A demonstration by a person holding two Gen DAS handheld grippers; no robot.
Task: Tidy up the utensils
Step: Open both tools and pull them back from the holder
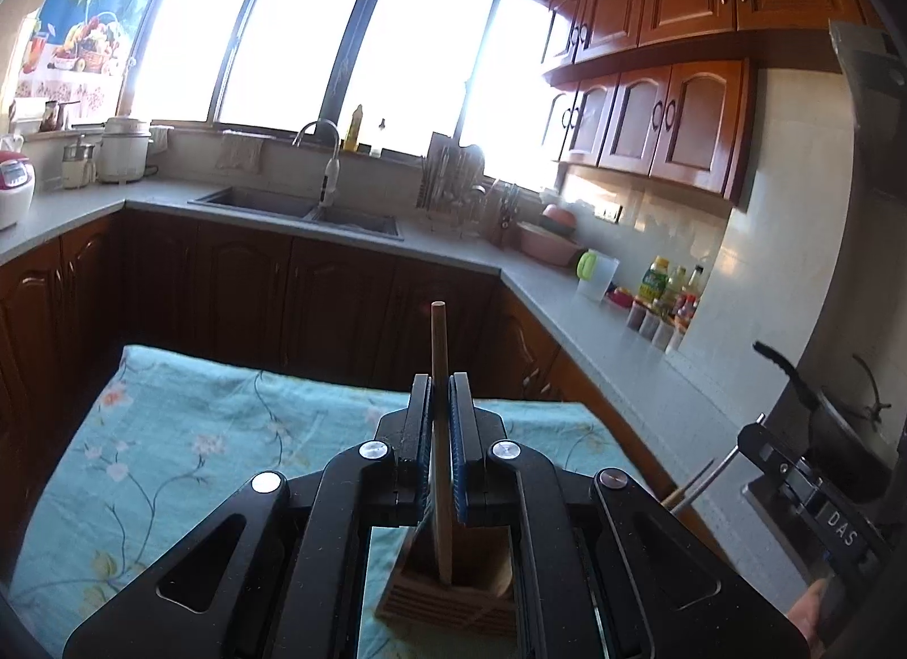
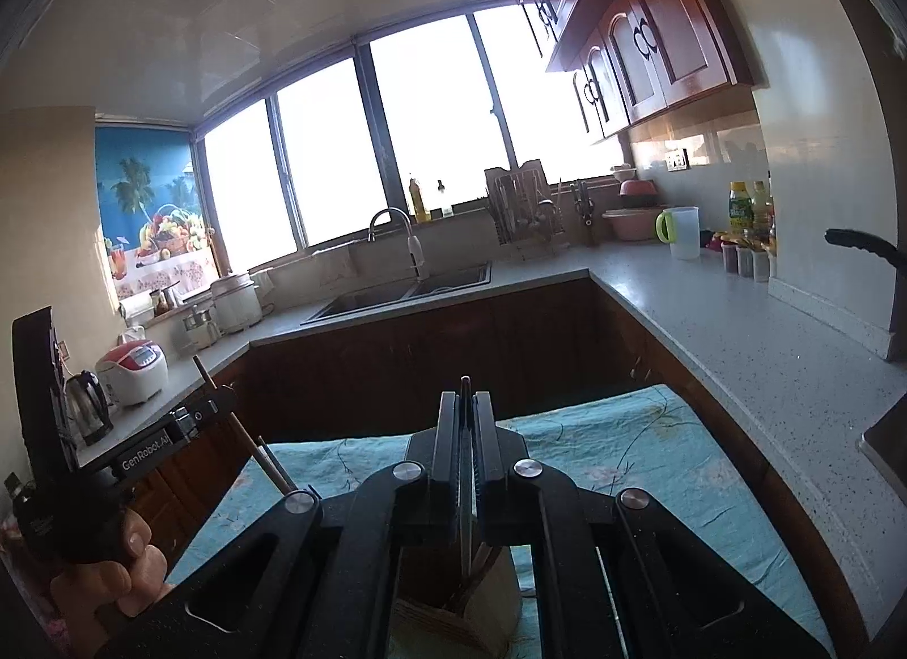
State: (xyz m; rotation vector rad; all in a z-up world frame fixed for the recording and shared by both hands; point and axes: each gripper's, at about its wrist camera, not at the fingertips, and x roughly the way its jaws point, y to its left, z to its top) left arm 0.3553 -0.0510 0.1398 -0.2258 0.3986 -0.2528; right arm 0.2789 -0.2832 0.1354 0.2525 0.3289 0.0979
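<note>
I've got my left gripper clamped on a wooden chopstick standing upright, lower end in the holder, right gripper pinching a thin utensil upright too.

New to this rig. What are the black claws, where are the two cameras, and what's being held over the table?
There is no robot. A person holds a black two-finger gripper in each hand, and each gripper carries a fisheye camera looking along its fingers.

In the left wrist view, the left gripper is shut on a light wooden chopstick that stands upright with its lower end in the open wooden utensil box.

In the right wrist view, the right gripper is shut on a thin dark metal utensil, its type unclear, over the same box. The person's left hand shows at the lower left.

The box sits on a turquoise floral tablecloth.
</note>
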